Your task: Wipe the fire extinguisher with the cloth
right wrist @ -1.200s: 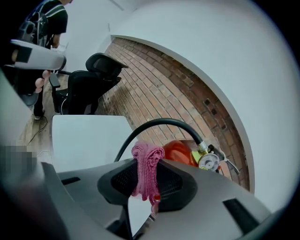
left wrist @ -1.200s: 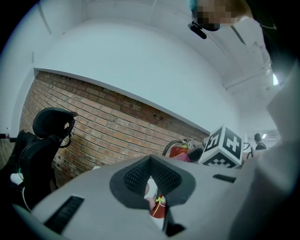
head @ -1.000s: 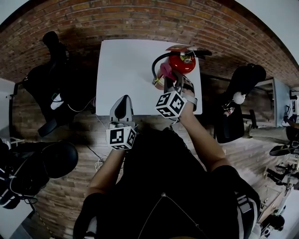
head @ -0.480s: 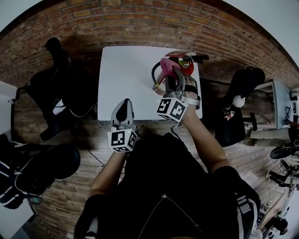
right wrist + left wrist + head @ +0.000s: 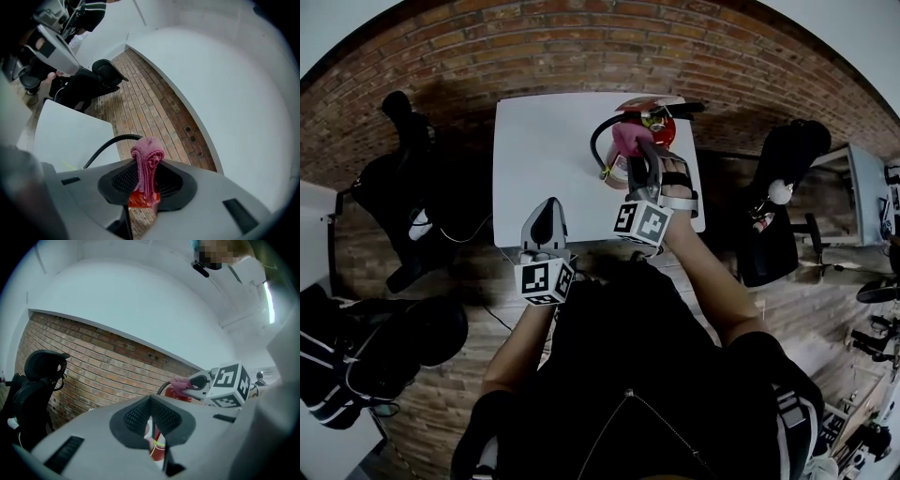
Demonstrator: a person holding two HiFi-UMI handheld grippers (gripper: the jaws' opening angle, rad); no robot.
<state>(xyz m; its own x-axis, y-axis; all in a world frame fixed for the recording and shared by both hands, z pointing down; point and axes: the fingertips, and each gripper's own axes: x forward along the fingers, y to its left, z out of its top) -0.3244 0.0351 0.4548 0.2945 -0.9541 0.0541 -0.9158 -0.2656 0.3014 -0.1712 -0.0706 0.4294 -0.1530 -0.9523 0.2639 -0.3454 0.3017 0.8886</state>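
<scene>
Fire extinguisher (image 5: 660, 126): red body, standing on the white table (image 5: 542, 141) near its far right corner, black hose (image 5: 598, 146) looping out on its left side. Right gripper (image 5: 643, 161): reaches over the table's near edge to the extinguisher, jaws pinched on a folded pink cloth (image 5: 628, 141). In the right gripper view the cloth (image 5: 148, 161) bulges up from between the ribbed pads, and a patch of the red extinguisher (image 5: 139, 199) shows directly behind and below it; the cloth appears to lie against the upper part of the cylinder, though the contact itself is hidden. Left gripper (image 5: 546, 216): held at the table's near edge, well left of the extinguisher, clear of it; its jaws are pressed together with nothing between them. The left gripper view confirms this, with the extinguisher (image 5: 157, 449) seen beyond the closed tips. Surroundings: brick floor and a dark chair (image 5: 405, 178) left of the table.
</scene>
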